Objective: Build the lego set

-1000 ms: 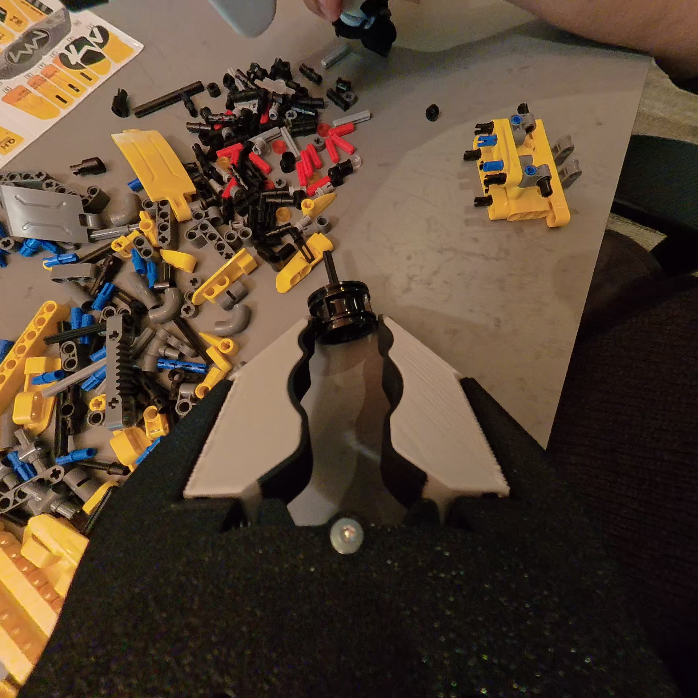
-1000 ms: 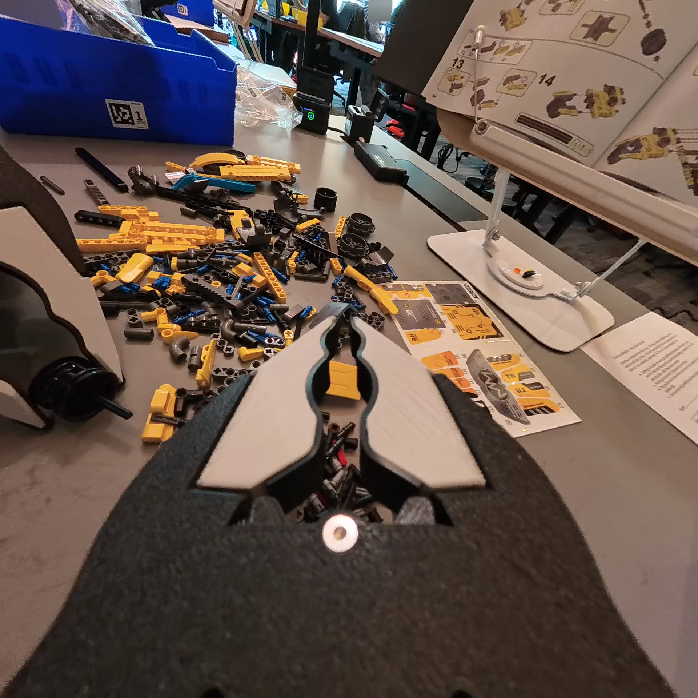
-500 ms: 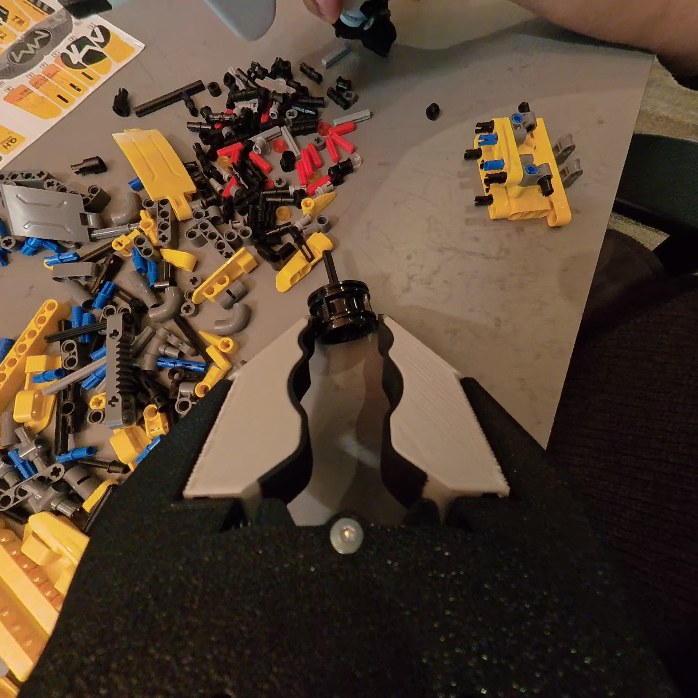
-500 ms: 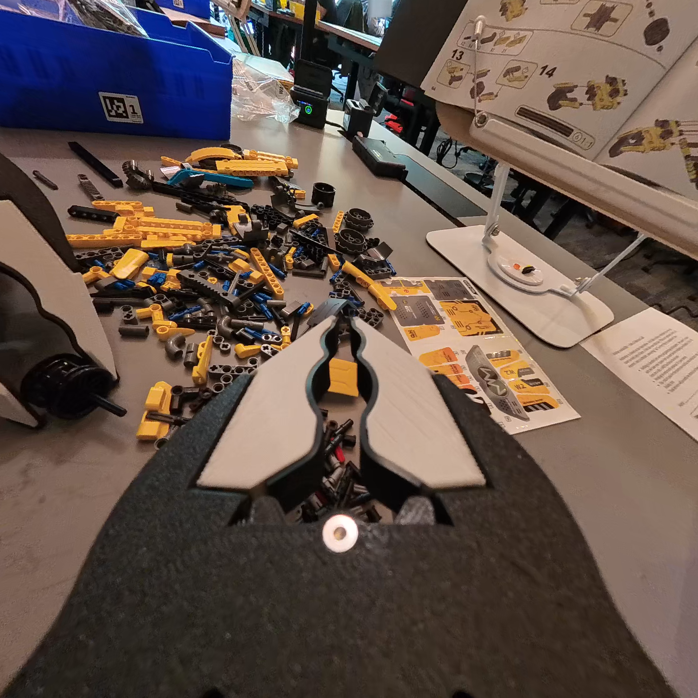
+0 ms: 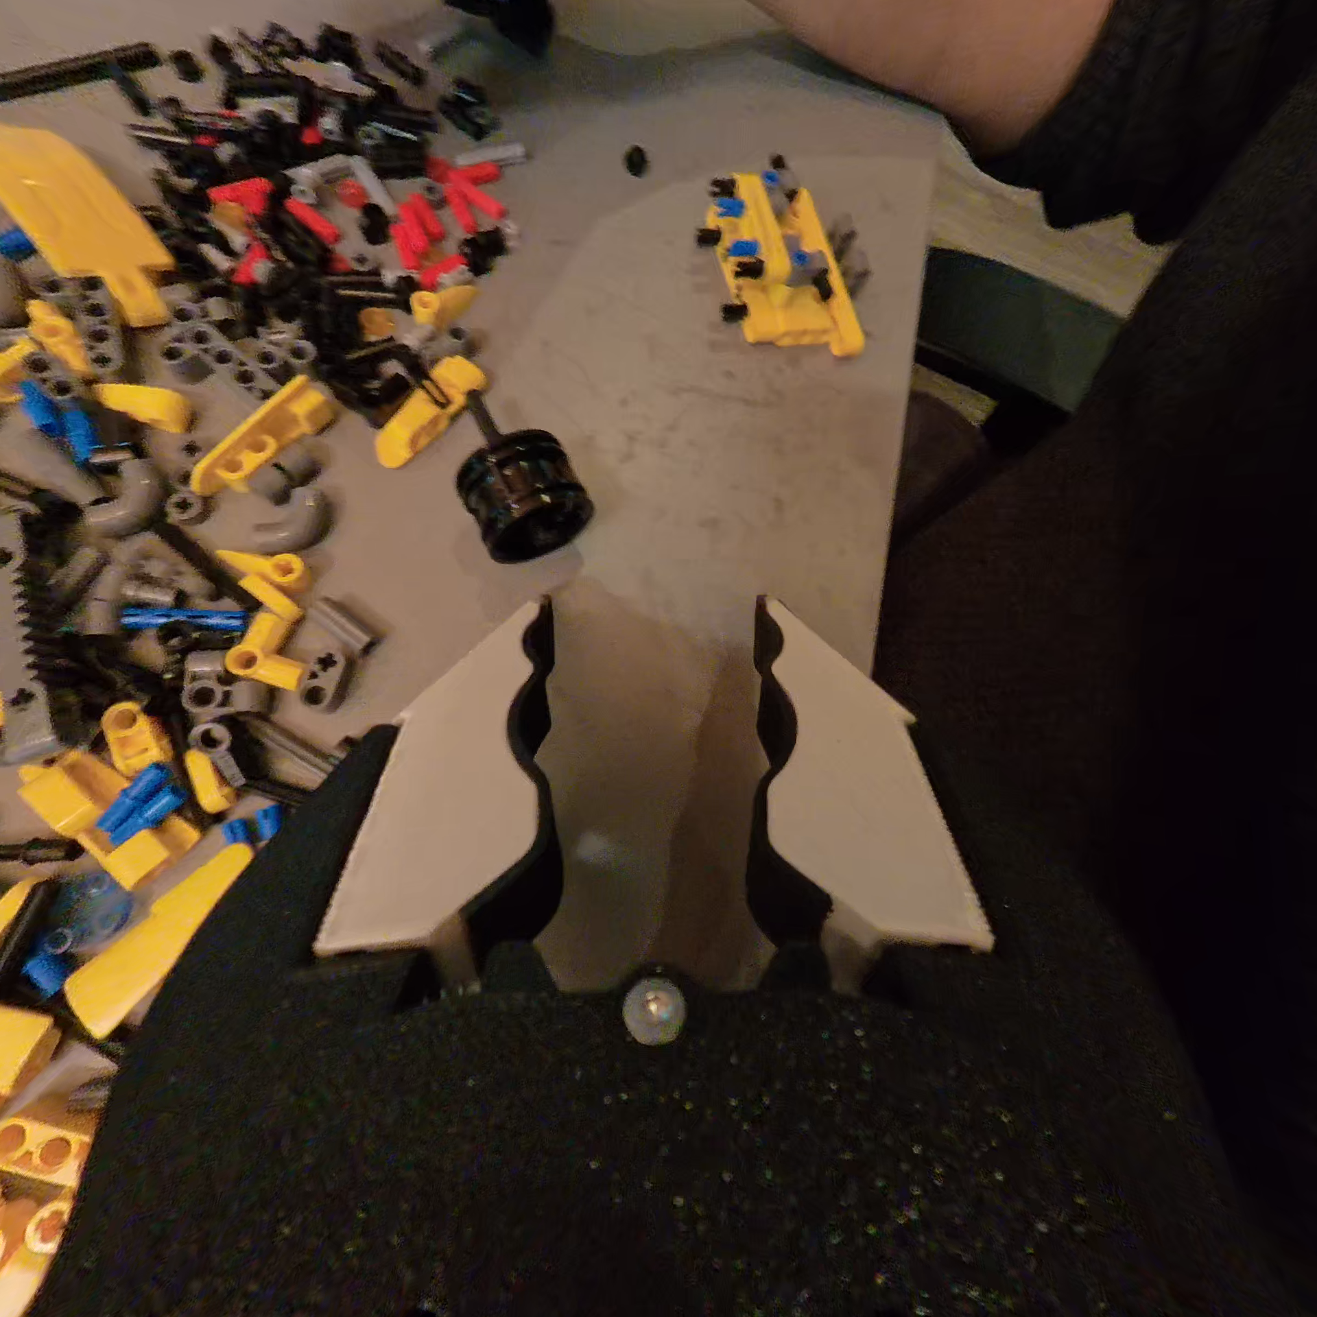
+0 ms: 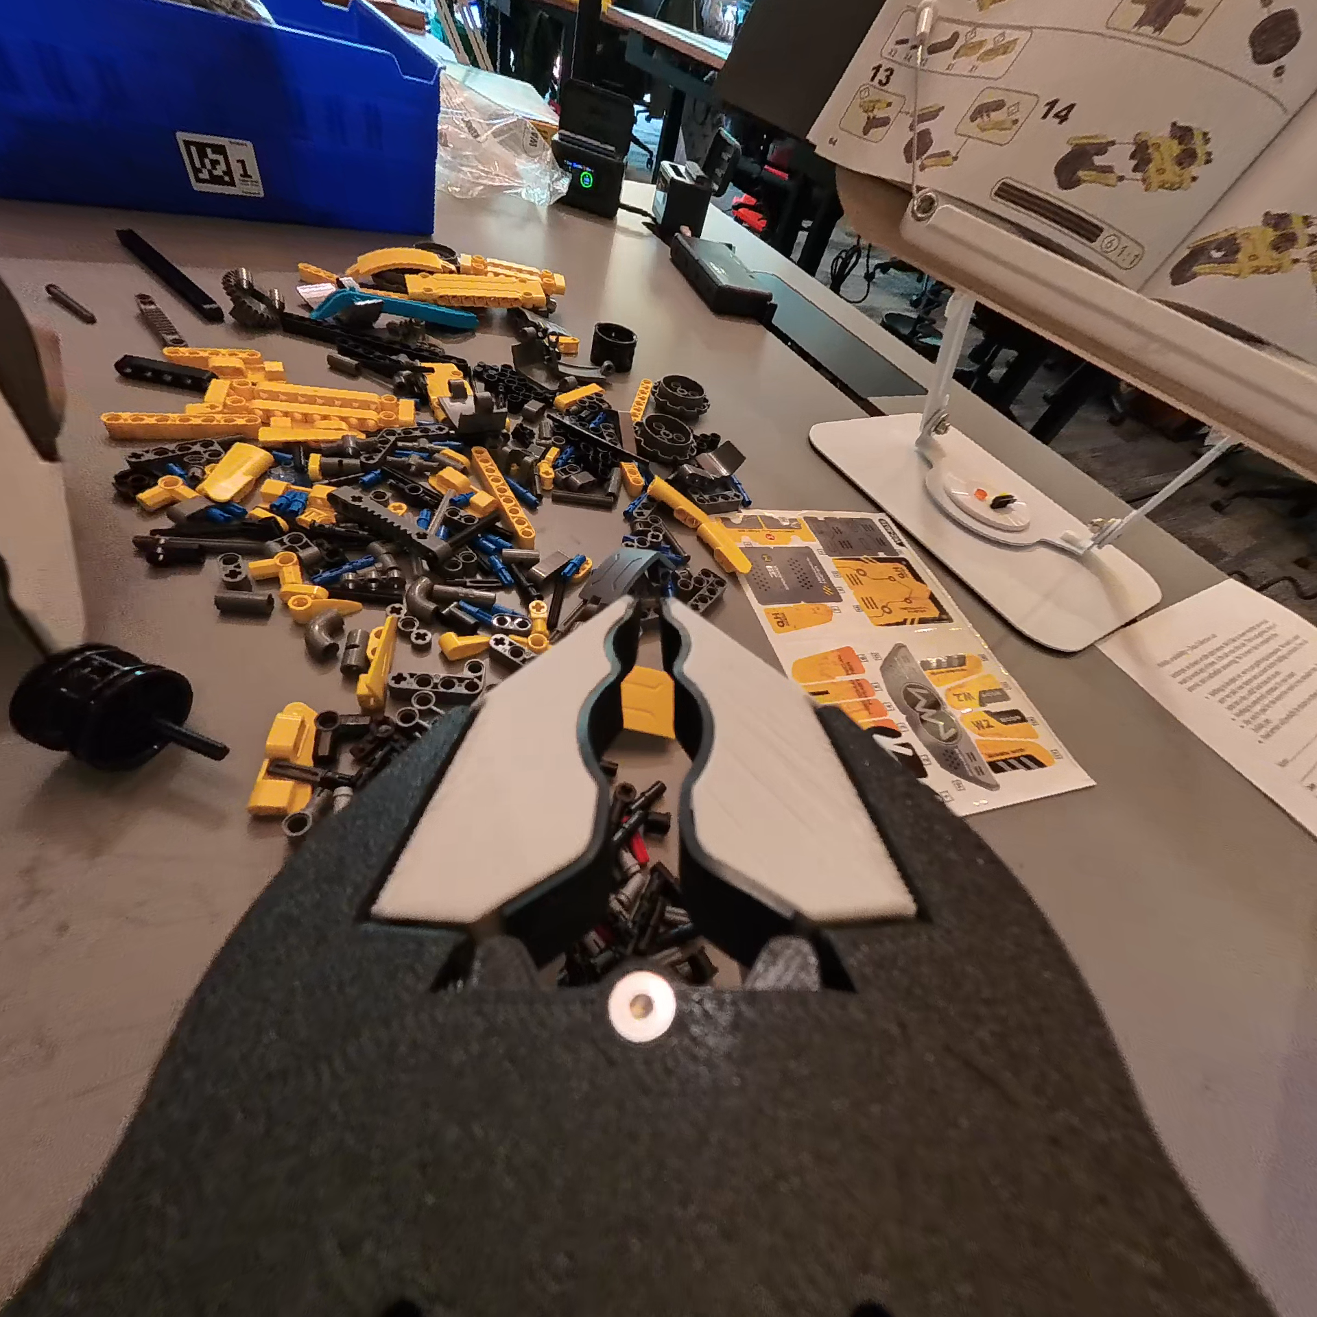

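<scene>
Left tool [image 5: 652,613]: jaws wide apart, empty, nearest the black wheel hub [image 5: 525,494]
Wheel hub: lies on the bench [image 5: 713,442] on its side, axle through it; likely light, rigid, prone to roll; grip across its rim
Right tool [image 6: 645,611]: jaws nearly together, apparently empty, above loose parts
Blue bin [image 6: 214,107]: contents hidden

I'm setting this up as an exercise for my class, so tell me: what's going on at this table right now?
A person is working over a grey table strewn with loose building-toy pieces, one hand-held tool in each hand. The left tool is open and empty; a black wheel hub on an axle lies on the table just ahead of it. The right tool is nearly shut and holds nothing, above the pile beside a sticker sheet. A small yellow assembly sits apart.
</scene>
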